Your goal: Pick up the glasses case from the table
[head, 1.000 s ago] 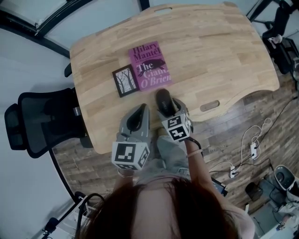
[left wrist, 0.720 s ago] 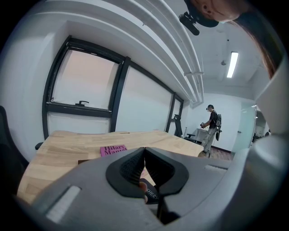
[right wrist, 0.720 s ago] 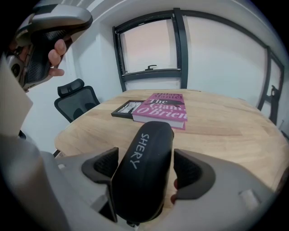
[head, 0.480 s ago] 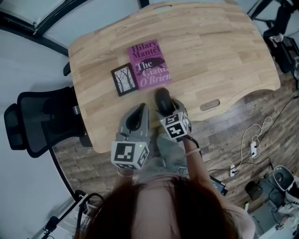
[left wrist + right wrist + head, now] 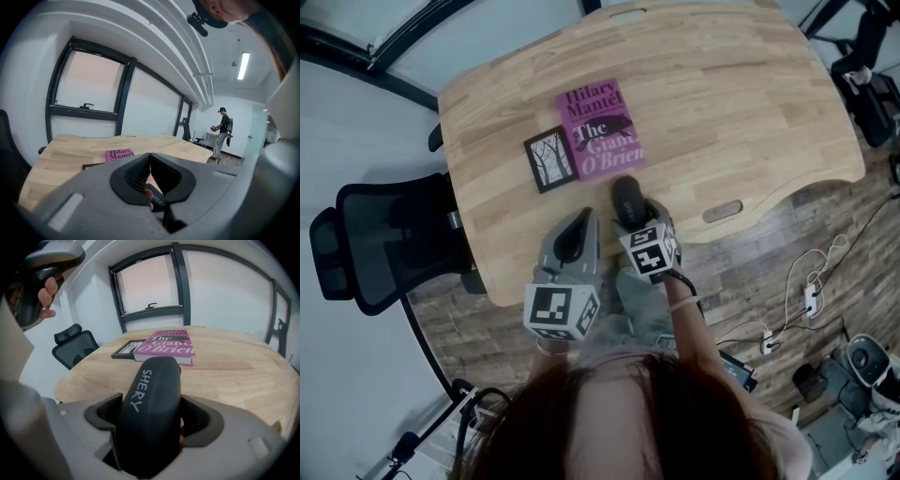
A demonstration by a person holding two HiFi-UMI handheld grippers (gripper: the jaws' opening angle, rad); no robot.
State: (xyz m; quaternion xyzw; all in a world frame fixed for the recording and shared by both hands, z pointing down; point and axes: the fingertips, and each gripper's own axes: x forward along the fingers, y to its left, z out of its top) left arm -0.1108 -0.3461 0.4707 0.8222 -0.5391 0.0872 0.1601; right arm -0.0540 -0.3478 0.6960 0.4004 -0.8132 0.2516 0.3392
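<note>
The black glasses case [image 5: 627, 200], lettered SHERY [image 5: 152, 404], lies near the desk's front edge, just short of the pink book. My right gripper [image 5: 630, 214] reaches down over it. Its jaws have just been opening and stand wide on either side of the case, with a slit of room by the right pad [image 5: 202, 414]. The case runs deep between the jaws. My left gripper [image 5: 577, 225] hangs beside it on the left with its pads pressed together [image 5: 150, 159] and nothing in them. A bit of the case [image 5: 157, 202] shows below them.
A pink book [image 5: 600, 127] and a small dark picture card [image 5: 550, 160] lie past the case on the wooden desk [image 5: 741, 112]. A black office chair [image 5: 384, 244] stands at the left. Cables [image 5: 806, 300] trail on the floor at the right. A person [image 5: 224, 131] stands far off.
My right gripper has rolled a little and edged slightly forward over the case. The left gripper and the case have stayed where they were.
</note>
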